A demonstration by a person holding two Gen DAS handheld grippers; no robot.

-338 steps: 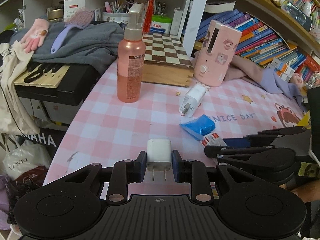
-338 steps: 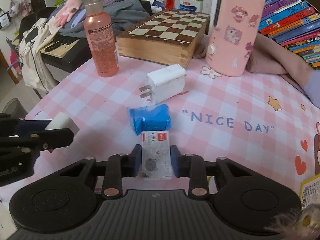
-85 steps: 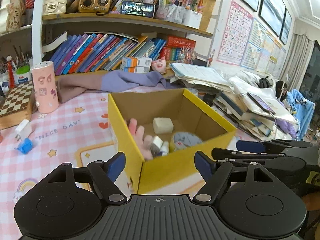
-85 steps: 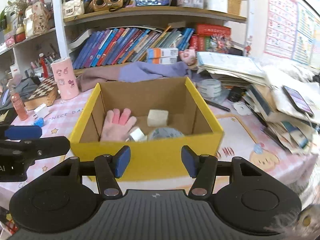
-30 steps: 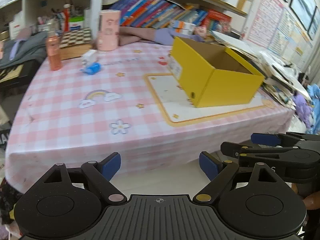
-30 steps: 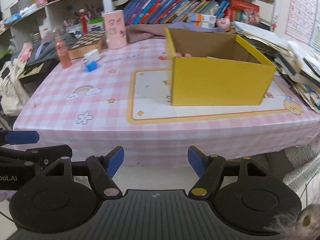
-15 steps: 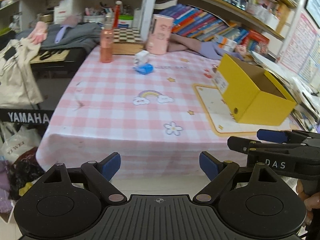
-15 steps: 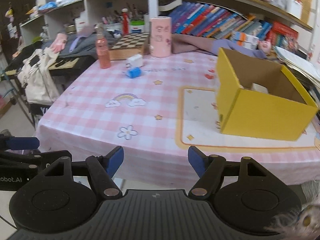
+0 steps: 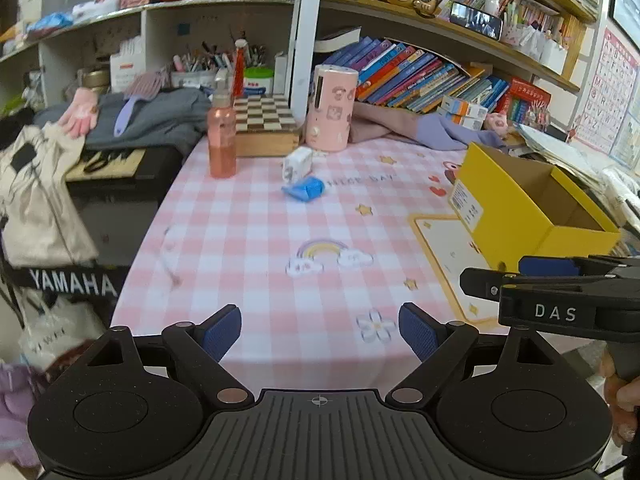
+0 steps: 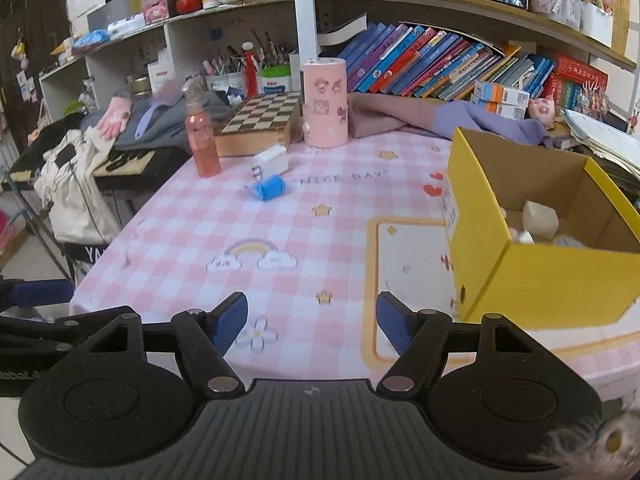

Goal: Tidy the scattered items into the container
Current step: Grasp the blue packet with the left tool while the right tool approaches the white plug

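A yellow cardboard box stands on the right of the pink checked table; small white items lie inside it. A white charger and a blue packet lie at the far middle of the table. My left gripper is open and empty at the table's near edge. My right gripper is open and empty, just left of the box's near corner; it also shows in the left wrist view.
A pink spray bottle, a chessboard box and a pink cylinder stand at the back. A keyboard with clothes is on the left. Bookshelves line the rear. Papers pile up behind the box.
Both grippers have moved closer to the table's near edge and turned left, so the charger and the blue packet look nearer. Both stay open and empty.
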